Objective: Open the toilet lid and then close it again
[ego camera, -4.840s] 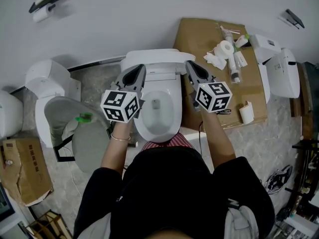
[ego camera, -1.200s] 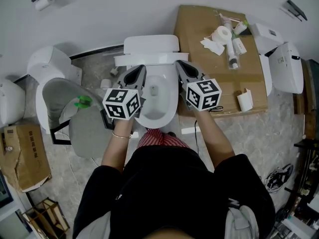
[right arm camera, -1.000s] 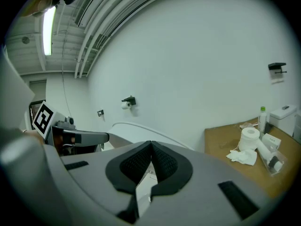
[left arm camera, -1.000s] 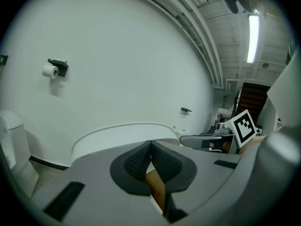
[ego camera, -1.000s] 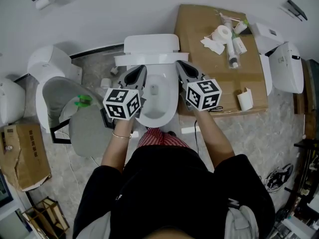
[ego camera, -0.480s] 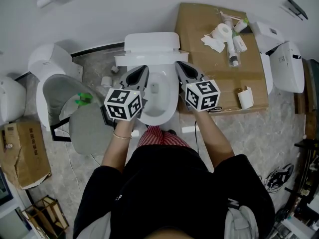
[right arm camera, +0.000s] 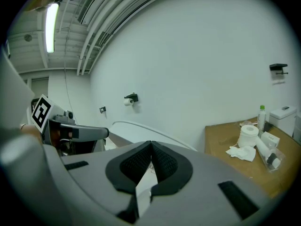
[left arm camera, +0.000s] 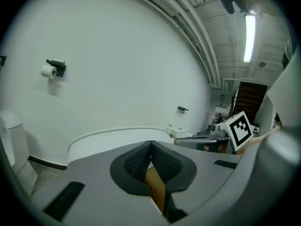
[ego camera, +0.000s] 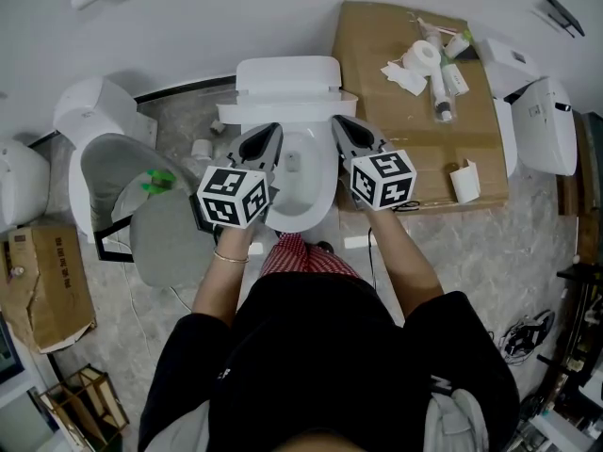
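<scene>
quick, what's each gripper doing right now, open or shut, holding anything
left gripper: shut, tips together, holding nothing.
right gripper: shut, tips together, holding nothing.

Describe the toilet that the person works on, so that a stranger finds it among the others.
In the head view, find the brown cardboard sheet by the white wall. The toilet stands directly at its left edge, in front of the person. It alone shows an open white bowl; the toilet farther left has a grey lid.

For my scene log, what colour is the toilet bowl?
The toilet bowl is white; the head view shows it best.
</scene>
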The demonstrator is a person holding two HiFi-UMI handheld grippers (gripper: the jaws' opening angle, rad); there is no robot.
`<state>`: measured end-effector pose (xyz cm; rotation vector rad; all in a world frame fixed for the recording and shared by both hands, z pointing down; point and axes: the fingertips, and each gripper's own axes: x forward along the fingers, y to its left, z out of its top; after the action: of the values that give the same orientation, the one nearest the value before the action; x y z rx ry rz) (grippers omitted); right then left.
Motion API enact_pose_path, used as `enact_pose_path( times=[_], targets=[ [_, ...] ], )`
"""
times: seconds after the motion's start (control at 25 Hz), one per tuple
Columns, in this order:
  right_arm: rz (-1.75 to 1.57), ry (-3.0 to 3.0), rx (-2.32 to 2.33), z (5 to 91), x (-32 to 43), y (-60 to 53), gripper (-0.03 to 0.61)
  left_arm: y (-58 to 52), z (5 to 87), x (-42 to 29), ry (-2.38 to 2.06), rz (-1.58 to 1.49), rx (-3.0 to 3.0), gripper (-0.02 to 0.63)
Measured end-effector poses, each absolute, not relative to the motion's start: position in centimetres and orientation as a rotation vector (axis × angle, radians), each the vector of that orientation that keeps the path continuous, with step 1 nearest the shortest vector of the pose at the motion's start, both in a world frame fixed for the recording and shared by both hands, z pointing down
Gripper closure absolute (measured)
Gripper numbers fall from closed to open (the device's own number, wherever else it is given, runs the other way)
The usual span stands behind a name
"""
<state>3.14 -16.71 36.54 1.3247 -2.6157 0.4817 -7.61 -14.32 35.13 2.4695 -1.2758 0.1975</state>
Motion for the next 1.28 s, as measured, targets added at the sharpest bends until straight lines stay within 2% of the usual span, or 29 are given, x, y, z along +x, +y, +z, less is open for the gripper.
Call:
enact_pose_path(
  times=[1.28],
  targets=[
    [0.474, -2.615, 1.235, 38.3, 2.9, -14.0, 0.557, -12.8, 35.7, -8.5, -1.349, 0.217, 2.424, 0.609]
  ],
)
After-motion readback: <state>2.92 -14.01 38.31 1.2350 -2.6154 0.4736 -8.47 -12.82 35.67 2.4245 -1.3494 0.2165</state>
